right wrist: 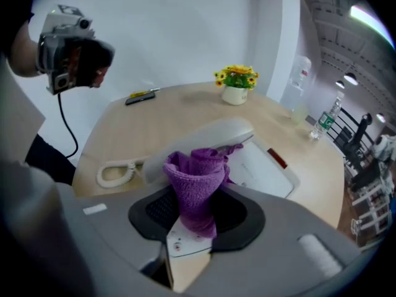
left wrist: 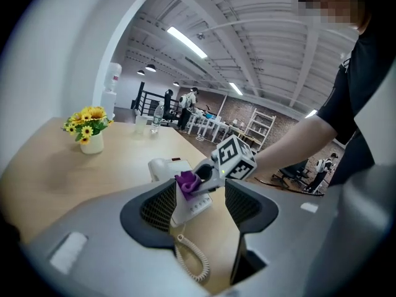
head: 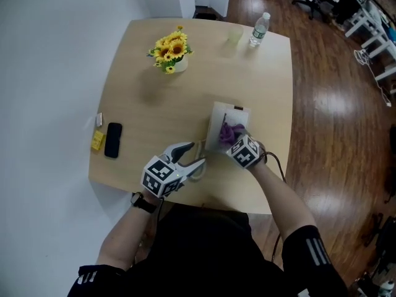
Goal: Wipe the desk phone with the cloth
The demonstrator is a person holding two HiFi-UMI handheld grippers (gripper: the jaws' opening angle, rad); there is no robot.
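Observation:
The white desk phone (head: pixel 224 121) lies on the wooden table (head: pixel 142 104) in front of me. My right gripper (head: pixel 234 138) is shut on a bunched purple cloth (head: pixel 231 131) and holds it against the phone. In the right gripper view the cloth (right wrist: pixel 197 177) sticks out of the right gripper (right wrist: pixel 197 214) and touches the handset (right wrist: pixel 207 136). My left gripper (head: pixel 197 154) stands open just left of the phone, holding nothing. In the left gripper view the left gripper (left wrist: pixel 201 198) frames the phone (left wrist: pixel 162 166), the cloth (left wrist: pixel 186 182) and the coiled cord (left wrist: pixel 193 260).
A vase of sunflowers (head: pixel 171 51) stands at the back of the table, with a water bottle (head: pixel 259 29) and a clear cup (head: pixel 235 35) at the far right corner. A black smartphone (head: pixel 113 140) and a small yellow item (head: pixel 97 140) lie at the left edge.

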